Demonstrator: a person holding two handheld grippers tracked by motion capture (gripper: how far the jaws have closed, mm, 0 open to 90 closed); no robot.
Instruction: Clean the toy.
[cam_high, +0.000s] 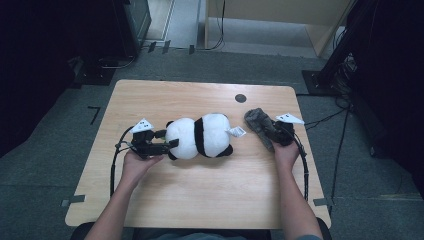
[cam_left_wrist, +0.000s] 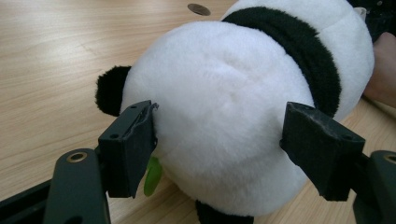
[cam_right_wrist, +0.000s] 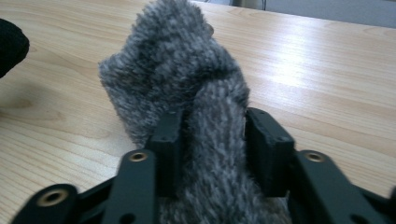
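**Panda and sock, one gripper each**

Left gripper (cam_high: 167, 144) had its fingers (cam_left_wrist: 128, 149) clamped on the white end of the panda (cam_high: 200, 136), which lay on its side mid-counter (cam_high: 200, 195). Right gripper (cam_high: 272, 134) was over by the right edge, fingers (cam_right_wrist: 268, 149) squeezing a fuzzy grey sock (cam_right_wrist: 187, 107) that sat on the wood, well apart from the panda.
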